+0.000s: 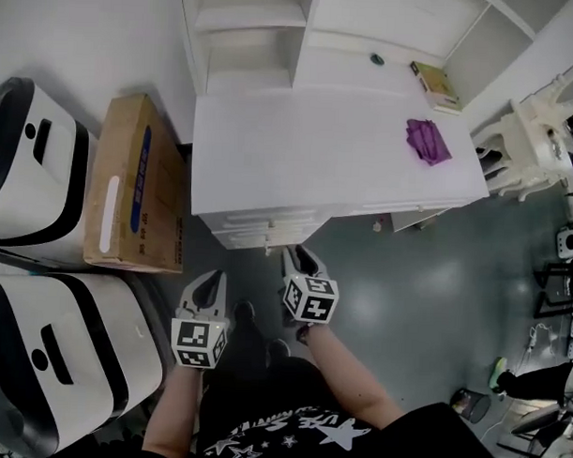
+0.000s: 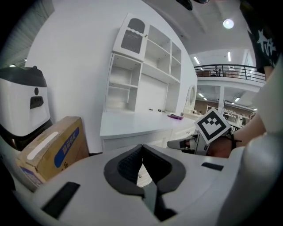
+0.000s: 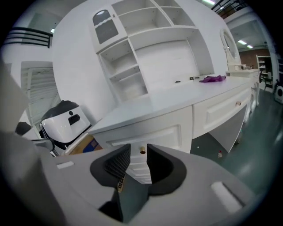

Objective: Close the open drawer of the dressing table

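The drawer (image 1: 264, 234) sits in the stack under the front left corner of the white bench (image 1: 317, 168). Its long axis runs along the bench's front edge, and its face points out toward the person standing before it. In the right gripper view the drawer (image 3: 140, 160) carries a small brass knob (image 3: 142, 151), and its front looks about level with the fronts around it. I cannot tell whether a slit is left.

The right tool (image 1: 300, 259) is just in front of that stack, aimed at it and tilted down. Its jaws are spread with nothing pinched, and the knob shows through the gap of the right tool (image 3: 138, 150), apart from the pads.

The left tool (image 1: 208, 282) hangs beside it, farther from the bench. In its own view the left tool (image 2: 142, 148) has its tips pressed together on nothing.

A purple cloth (image 1: 427, 141) lies near the bench's right edge, a book (image 1: 435, 86) at the back right corner. A cardboard box (image 1: 136, 183) lies on the floor left of the bench.
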`<state>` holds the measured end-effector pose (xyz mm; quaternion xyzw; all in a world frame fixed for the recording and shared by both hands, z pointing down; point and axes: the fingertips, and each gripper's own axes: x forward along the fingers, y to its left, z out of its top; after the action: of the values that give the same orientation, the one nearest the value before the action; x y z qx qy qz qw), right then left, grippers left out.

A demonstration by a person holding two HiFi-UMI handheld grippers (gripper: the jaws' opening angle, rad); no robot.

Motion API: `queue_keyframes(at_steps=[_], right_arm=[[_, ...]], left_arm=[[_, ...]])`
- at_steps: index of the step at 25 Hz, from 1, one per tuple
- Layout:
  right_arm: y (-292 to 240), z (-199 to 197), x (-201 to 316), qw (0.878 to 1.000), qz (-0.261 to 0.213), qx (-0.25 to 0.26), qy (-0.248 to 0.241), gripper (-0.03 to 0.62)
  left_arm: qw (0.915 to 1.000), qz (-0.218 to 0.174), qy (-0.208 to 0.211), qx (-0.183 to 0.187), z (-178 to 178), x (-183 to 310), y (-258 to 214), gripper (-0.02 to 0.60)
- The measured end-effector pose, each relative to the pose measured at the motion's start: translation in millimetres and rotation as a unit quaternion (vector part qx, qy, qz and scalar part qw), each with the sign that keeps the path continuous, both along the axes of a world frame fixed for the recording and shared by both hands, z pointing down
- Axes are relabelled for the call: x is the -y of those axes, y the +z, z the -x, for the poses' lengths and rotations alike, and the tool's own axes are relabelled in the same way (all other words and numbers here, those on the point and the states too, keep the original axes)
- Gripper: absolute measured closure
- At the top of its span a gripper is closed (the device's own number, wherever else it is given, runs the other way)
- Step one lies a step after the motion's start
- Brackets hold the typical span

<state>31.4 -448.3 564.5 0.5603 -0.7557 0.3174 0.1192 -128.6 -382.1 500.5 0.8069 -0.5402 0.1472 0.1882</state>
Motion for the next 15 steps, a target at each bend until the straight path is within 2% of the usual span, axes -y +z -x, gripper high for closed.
queue_keyframes(at_steps=[6,10,15], right_arm=[[-58,-42,-47,0.999,-0.048,0.024,-0.004,0.517],[-58,-64,-78,0.999,-0.039,0.027,-0.011,0.547],[-48,-86,-99,0.999,-0.024,0.03,-0.007,0.553]], left_arm=[[0.9991,-0.031,-0.029,-0.007,-19,-41,-52,0.572],[0.9974,-0.038,-0.057,-0.024,-34,-66,-72,0.572],[0.9984,-0.024,-0.047,-0.019,-61,-89,-70,0.572]])
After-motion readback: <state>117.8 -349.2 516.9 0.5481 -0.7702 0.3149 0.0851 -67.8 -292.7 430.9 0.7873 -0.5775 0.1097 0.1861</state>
